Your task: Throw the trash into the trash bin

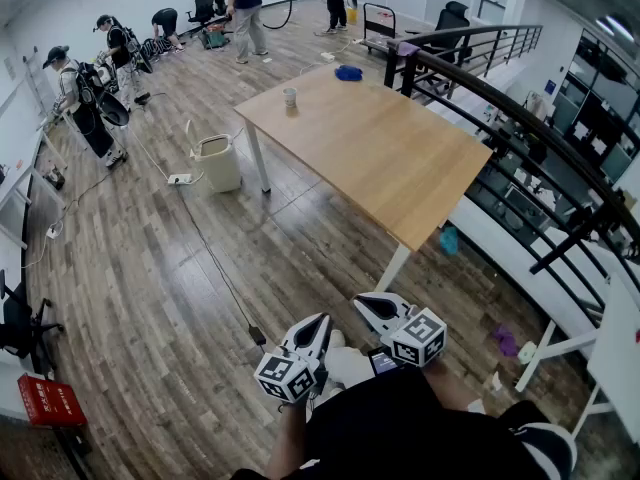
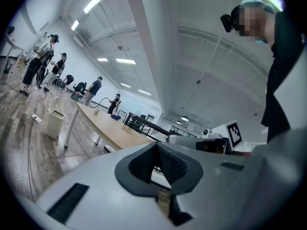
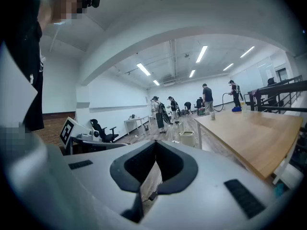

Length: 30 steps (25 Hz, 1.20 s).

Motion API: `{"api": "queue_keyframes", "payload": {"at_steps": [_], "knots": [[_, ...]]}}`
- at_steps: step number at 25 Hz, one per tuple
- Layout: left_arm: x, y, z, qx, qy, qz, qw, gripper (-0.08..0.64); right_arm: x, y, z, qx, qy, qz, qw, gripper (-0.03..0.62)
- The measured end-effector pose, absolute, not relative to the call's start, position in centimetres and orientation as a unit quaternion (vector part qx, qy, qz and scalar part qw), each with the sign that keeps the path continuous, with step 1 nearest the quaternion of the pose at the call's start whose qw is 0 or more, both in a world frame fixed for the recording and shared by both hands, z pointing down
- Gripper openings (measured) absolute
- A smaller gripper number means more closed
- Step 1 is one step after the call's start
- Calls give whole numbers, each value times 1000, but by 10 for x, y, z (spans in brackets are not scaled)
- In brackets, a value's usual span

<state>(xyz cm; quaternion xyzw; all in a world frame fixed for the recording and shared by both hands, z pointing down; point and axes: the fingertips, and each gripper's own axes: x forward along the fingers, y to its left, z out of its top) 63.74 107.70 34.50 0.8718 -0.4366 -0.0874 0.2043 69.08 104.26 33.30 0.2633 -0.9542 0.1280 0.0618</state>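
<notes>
Both jaws closed, empty, left gripper (image 1: pixel 320 320), right gripper (image 1: pixel 364 302), rectangular wooden table (image 1: pixel 380 148), cream trash bin (image 1: pixel 218 163)

My left gripper (image 1: pixel 318 322) and right gripper (image 1: pixel 366 303) have white shells, black linings and a checkered marker cube (image 1: pixel 285 376) each; I wear a black top (image 1: pixel 400 430).

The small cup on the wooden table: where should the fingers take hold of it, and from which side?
Probably its side wall, about halfway up, coming in level. The cup stands upright near the table edge that faces the trash bin, with bare wood around it, so an approach from that edge looks clear. It is too small here to tell its material.
</notes>
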Motion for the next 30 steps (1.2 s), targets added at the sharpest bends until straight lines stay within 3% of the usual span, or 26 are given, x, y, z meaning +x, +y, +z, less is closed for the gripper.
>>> {"api": "queue_keyframes", "payload": {"at_steps": [7, 13, 17, 25, 30], "knots": [[608, 1021, 340, 861, -453, -79, 215, -2, 634, 981, 335, 224, -963, 138, 59, -2], [568, 928, 281, 876, -463, -17, 136, -2, 592, 890, 297, 201, -970, 133, 18, -2], [575, 882, 260, 877, -462, -23, 131, -2, 601, 838, 286, 215, -965, 151, 5, -2], [550, 813, 299, 878, -458, 74, 119, -2, 563, 748, 314, 232, -959, 165, -1, -2], [531, 764, 321, 876, -460, 84, 120, -2, 556, 698, 348, 259, -947, 187, 30, -2]]}}
